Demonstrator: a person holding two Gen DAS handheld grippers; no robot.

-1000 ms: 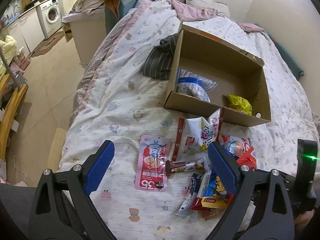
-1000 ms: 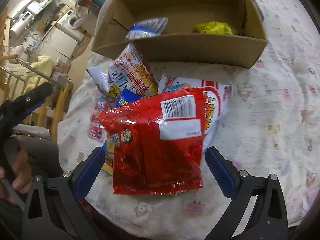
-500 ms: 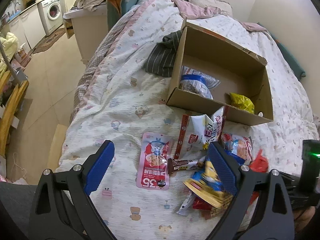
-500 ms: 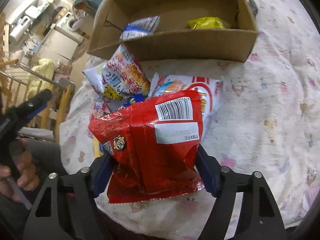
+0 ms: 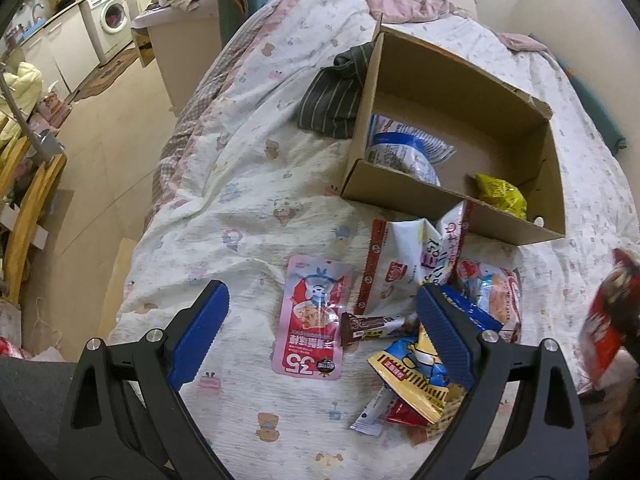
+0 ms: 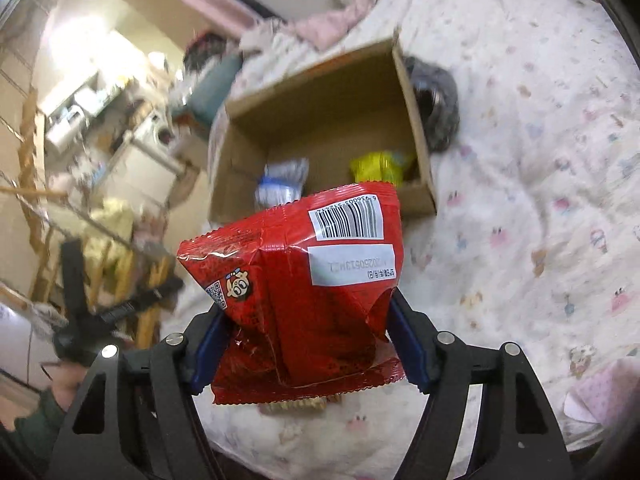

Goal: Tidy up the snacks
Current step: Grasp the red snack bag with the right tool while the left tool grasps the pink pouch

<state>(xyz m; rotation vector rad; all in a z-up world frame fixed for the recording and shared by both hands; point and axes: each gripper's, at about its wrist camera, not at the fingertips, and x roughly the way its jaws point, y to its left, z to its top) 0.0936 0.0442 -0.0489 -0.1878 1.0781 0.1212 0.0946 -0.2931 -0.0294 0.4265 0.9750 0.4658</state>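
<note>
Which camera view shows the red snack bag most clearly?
The right wrist view: the red snack bag fills the centre, sharp, with barcode visible, clamped in the right gripper in front of the cardboard box. The left wrist view shows the bag only as a blurred strip at the right edge.

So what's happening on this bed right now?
A person is sorting snacks into a cardboard box. The right claw has just closed on a red snack bag and holds it off the bed, facing the box. The left claw hangs open over the remaining snack pile.
</note>
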